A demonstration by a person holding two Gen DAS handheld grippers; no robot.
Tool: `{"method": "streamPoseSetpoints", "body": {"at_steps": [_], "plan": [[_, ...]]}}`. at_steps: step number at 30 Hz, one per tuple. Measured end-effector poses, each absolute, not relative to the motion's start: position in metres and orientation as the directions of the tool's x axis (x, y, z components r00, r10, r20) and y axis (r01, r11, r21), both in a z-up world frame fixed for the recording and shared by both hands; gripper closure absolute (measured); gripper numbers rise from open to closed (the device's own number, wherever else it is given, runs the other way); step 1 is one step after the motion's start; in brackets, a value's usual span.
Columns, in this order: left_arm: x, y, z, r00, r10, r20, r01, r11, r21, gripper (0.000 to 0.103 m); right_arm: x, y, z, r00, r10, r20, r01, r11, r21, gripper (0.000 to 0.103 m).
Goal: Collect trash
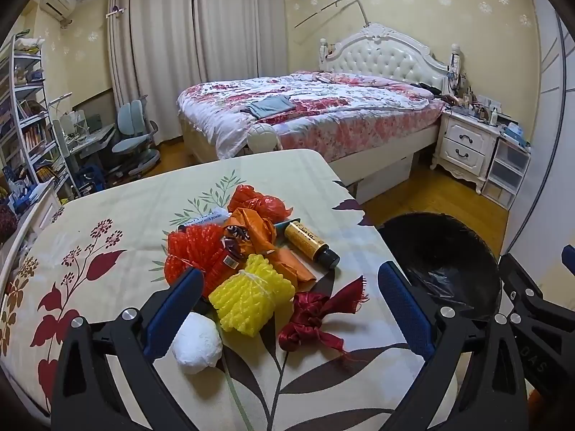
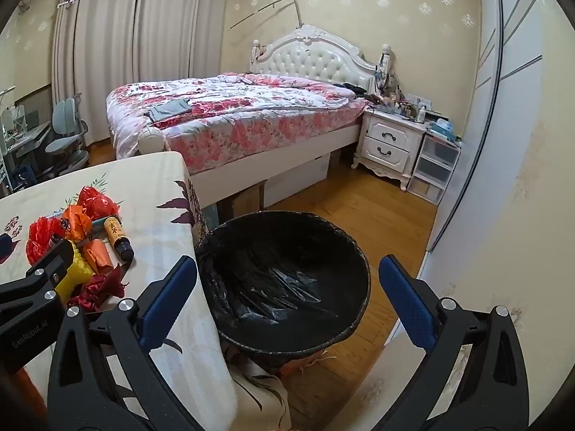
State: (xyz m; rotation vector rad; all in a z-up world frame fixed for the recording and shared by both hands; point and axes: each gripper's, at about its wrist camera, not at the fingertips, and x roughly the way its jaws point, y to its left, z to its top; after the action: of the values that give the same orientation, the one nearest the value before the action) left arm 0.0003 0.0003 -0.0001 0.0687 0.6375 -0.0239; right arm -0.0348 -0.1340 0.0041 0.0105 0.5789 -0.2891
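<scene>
Left gripper's finger (image 1: 172,309) covers part of the white paper wad (image 1: 197,341) and red foam net (image 1: 196,255). Bin's (image 2: 354,258) base hidden beneath its rim; the bottle's (image 1: 311,244) label is illegible.

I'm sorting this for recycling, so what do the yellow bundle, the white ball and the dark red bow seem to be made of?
Yellow bundle: looks like foam netting, matte and ribbed, tied with string.
White ball: probably crumpled tissue or paper, soft wrinkled surface.
Dark red bow: likely satin ribbon, glossy folds with frayed ends.
</scene>
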Motion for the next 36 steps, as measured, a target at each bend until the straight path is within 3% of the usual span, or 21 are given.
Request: {"method": "streamPoseSetpoints", "body": {"at_steps": [36], "plan": [[0.0033,-0.0063,-0.0062,0.795,-0.003,-0.606,0.052,0.997,0.064,0.007,-0.0383,-0.1427,-0.0013,0.784,-0.271,-0.559,0.284,0.957,-0.065,0.004]]}}
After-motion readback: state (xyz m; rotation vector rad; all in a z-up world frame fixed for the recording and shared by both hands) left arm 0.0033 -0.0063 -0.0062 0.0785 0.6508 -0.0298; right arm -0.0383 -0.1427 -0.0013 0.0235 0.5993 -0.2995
